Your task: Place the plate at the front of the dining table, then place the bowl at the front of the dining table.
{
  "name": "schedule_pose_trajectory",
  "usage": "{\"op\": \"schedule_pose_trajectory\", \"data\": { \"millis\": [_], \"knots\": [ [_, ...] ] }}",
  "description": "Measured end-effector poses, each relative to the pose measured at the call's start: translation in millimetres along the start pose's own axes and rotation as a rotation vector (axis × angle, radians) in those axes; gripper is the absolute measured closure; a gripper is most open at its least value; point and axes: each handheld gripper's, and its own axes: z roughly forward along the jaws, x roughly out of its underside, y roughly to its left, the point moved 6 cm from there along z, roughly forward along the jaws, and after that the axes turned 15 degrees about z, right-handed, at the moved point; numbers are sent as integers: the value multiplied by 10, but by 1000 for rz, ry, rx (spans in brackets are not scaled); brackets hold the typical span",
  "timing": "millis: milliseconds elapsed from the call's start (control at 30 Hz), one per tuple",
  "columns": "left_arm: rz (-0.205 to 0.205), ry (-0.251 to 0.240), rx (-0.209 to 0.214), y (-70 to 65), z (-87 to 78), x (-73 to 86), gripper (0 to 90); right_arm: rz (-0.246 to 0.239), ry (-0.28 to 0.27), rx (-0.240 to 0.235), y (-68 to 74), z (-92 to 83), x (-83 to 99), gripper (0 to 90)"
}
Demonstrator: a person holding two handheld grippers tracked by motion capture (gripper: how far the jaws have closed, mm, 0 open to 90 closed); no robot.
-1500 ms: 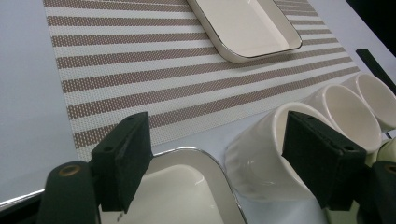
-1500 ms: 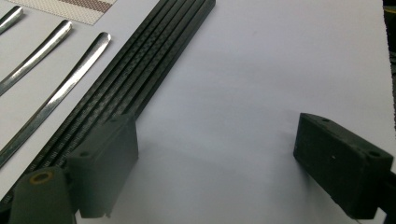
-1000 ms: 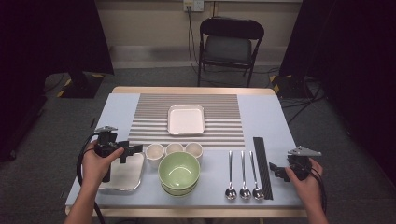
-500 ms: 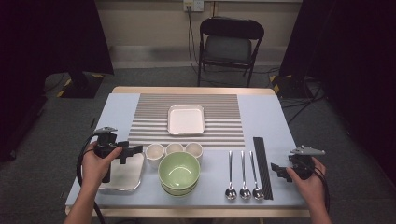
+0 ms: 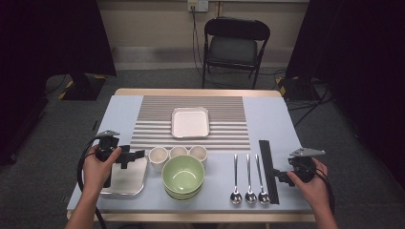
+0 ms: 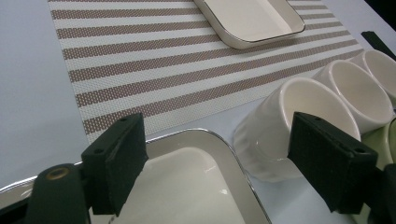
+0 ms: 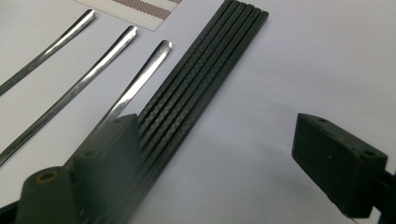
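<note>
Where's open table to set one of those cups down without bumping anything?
Bare striped mat on either side of the square dish, and blue tabletop right of the mat, above the chopsticks. The front row is crowded: tray, cups, green bowl, spoons.

A green bowl [image 5: 183,175] sits at table centre; a square dish [image 5: 190,122] at its twelve o'clock; a folding chair [image 5: 235,44] beyond.

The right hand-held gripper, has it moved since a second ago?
No, hardly at all. In the high view the right hand-held gripper sits just right of the black chopsticks, jaws open, as before.
</note>
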Motion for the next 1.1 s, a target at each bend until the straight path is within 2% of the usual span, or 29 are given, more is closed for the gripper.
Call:
{"op": "schedule_pose_trajectory", "data": {
  "millis": [400, 700, 867, 1100],
  "knots": [
    [4, -1, -4, -11, -15, -10, 191, -11, 13, -26, 84, -22, -47, 143],
    [3, -4, 2, -2, -21, -8, 191, -51, 25, -45, 238, 0, -176, 143],
    [-4, -10, -6, 24, -49, 0, 191, -58, 29, -62, 347, 27, -229, 142],
    [-4, -14, -6, 28, -72, -4, 191, -100, 43, -77, 478, 53, -304, 142]
  ]
}}
